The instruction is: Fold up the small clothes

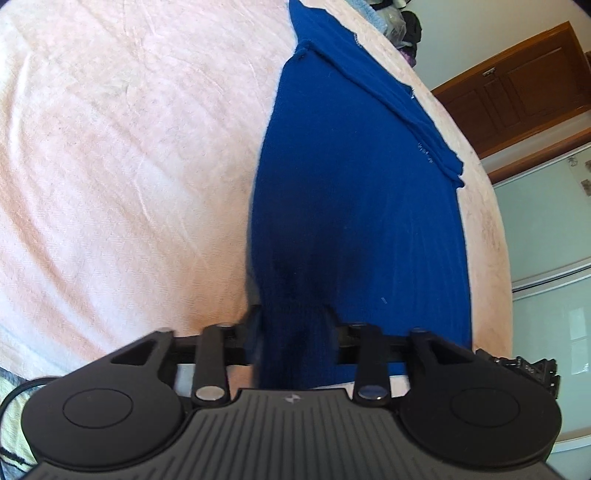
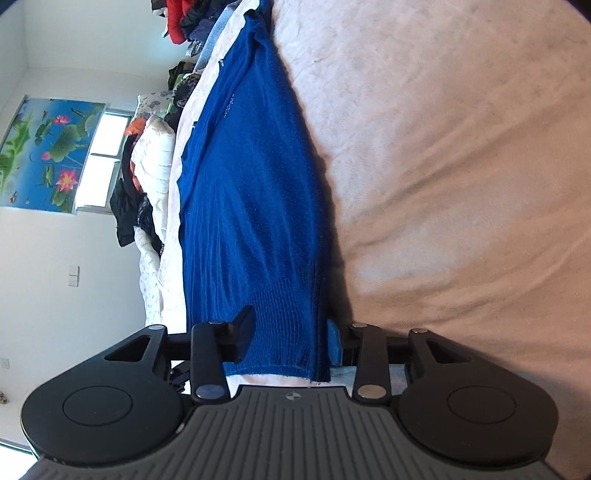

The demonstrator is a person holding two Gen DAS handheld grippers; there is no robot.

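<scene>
Blue sweater [image 1: 354, 206] lies flat on the pink blanket [image 1: 122, 155], stretched away from both cameras as one long folded strip. Each gripper sits at one near corner of its ribbed hem.

Left gripper [image 1: 295, 325]: jaws spread, hem bunched up between the fingers. Blurred there, so I cannot tell whether a pad touches the knit; it does not look pinched.

Right gripper [image 2: 291, 332]: jaws also spread, ribbed hem [image 2: 284, 325] lying between them. Left finger [image 2: 242, 328] sits on the knit's edge; the right one stands just beside the sweater's border with a gap. Not clamped.

Only in the left wrist view: folded sleeve layers [image 1: 402, 110] stacked along the sweater's right side with stepped edges, a brown wooden door [image 1: 517, 88] and pale wall panels past the bed edge, and striped yellow fabric [image 1: 14, 413] at the lower left corner.

Only in the right wrist view: a pile of clothes [image 2: 184, 26] at the far end of the bed, a white quilt [image 2: 155, 155] heaped along the bed's left side, a window [image 2: 99, 162] and a lotus poster [image 2: 48, 147] on the wall.

Edges and room: in the left view the sweater runs near the bed's right edge, with only a thin band of blanket beside it. On its other side lies a wide stretch of bare wrinkled blanket. In the right view bare blanket [image 2: 461, 166] fills everything right of the sweater; its left is crowded by the quilt and clothes.
</scene>
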